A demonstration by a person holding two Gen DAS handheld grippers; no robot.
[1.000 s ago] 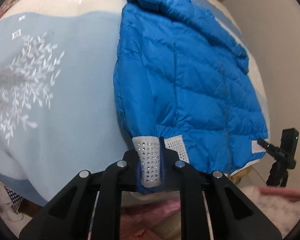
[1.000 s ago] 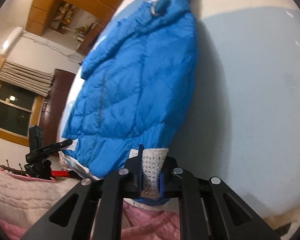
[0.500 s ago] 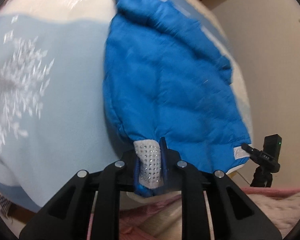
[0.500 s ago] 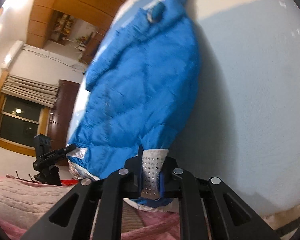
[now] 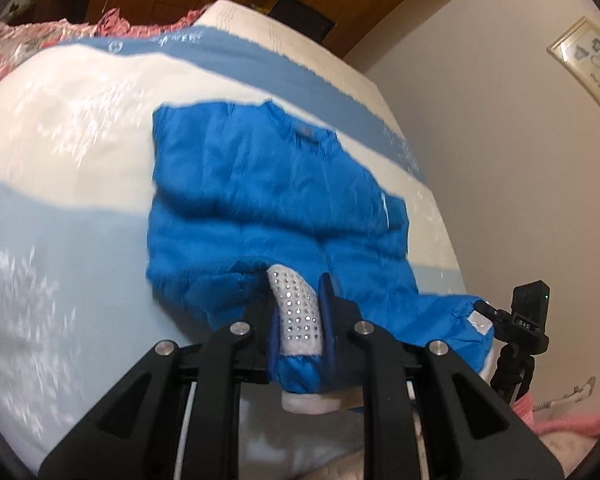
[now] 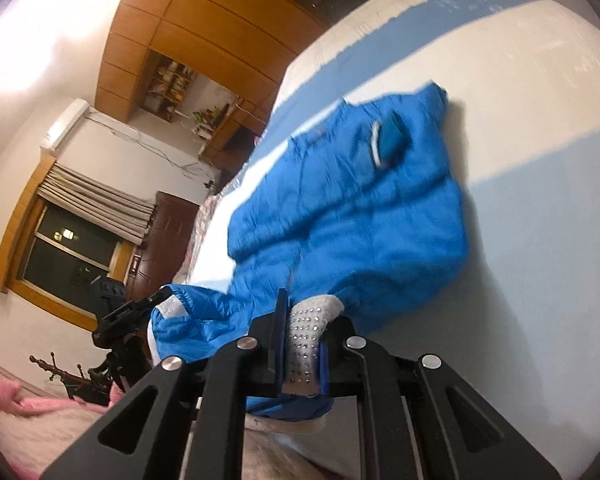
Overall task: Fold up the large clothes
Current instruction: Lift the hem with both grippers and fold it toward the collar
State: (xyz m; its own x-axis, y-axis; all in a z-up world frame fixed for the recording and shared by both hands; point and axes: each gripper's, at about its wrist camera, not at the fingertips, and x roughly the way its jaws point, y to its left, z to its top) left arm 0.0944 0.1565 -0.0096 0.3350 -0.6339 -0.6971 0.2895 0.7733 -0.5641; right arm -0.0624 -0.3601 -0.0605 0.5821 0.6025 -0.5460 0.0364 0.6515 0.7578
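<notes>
A bright blue puffer jacket [image 5: 268, 200] lies on a bed with a light blue and white cover [image 5: 60, 240]. Its lower half is lifted and bunched toward its collar end. My left gripper [image 5: 300, 316] is shut on the jacket's hem at one bottom corner. My right gripper [image 6: 300, 344] is shut on the hem at the other bottom corner; the jacket [image 6: 360, 220] stretches away from it across the bed cover [image 6: 540, 200]. Each gripper shows in the other's view, at the far hem corner [image 5: 488, 312] [image 6: 140, 308].
A pink blanket [image 6: 28, 408] lies at the bed's near edge. A beige wall [image 5: 500, 140] with a framed picture [image 5: 588, 56] runs along one side of the bed. A window [image 6: 68, 256], dark cabinet [image 6: 164, 240] and wooden wardrobe [image 6: 204, 24] stand beyond.
Both grippers have lifted the hem and carried it forward toward the collar. The jacket went from lying flat and long to bunched and shorter.
</notes>
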